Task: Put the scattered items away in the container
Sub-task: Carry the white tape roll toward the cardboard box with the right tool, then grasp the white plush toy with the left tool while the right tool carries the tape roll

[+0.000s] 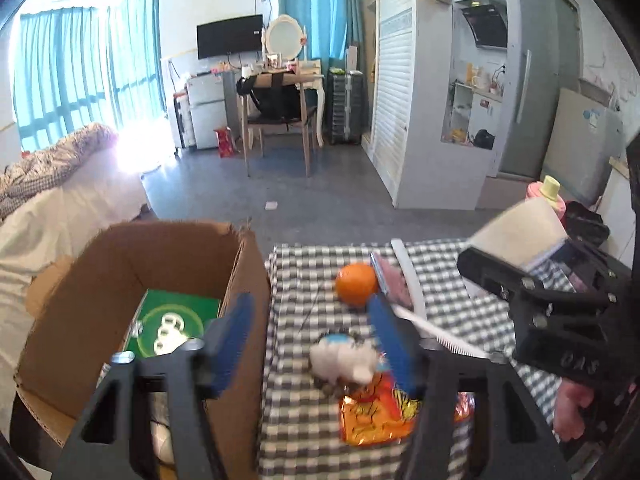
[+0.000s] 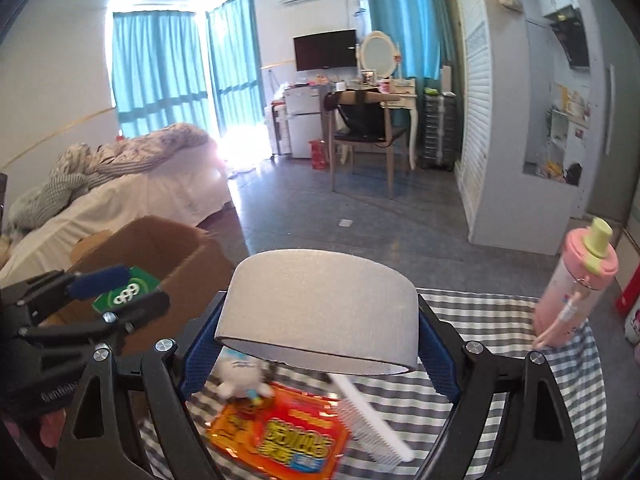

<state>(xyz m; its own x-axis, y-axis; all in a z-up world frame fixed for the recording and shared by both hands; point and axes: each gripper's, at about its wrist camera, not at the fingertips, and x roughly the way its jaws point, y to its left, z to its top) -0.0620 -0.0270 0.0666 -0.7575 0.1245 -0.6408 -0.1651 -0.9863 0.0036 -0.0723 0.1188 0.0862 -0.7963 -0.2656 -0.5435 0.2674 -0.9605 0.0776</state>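
Currently: right tongs [image 2: 320,340] pinching a wide grey tape roll [image 2: 320,312] above the checked-cloth table [image 2: 500,360]; left tongs [image 1: 312,344] spread, empty; advisably carry the roll level over the brown cardboard box [image 1: 120,264], releasing low inside.

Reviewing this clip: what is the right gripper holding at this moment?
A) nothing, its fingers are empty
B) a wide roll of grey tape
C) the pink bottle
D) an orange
B: in the right wrist view the right gripper has its blue pads pressed against both sides of the roll of grey tape, lifted above the checked tablecloth, while the orange lies on the cloth and the pink bottle stands apart.
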